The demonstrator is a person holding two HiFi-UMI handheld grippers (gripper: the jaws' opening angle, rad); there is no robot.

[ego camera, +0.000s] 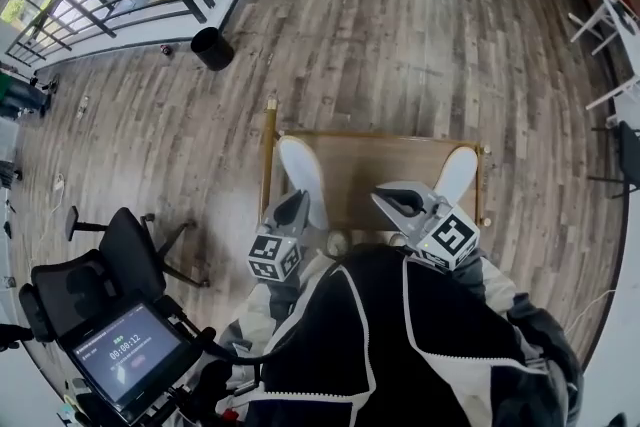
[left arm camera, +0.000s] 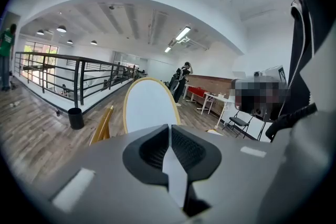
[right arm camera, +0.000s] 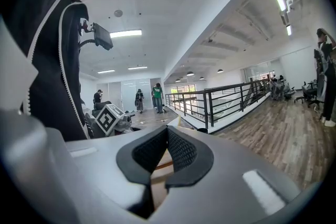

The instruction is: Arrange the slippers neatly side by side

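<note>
Left gripper [ego camera: 297,201] clamped on the heel of one white slipper [ego camera: 301,171], slipper tilted up over the wooden table's [ego camera: 385,165] left end, right gripper [ego camera: 384,194] closed, other slipper [ego camera: 457,172] just beside it at the right end.

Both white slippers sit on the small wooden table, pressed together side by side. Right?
Not pressed together. The head view shows them apart: the left slipper lies near the left end of the table, the right slipper near its right end, with bare wood between. Both are white and on the table.
</note>
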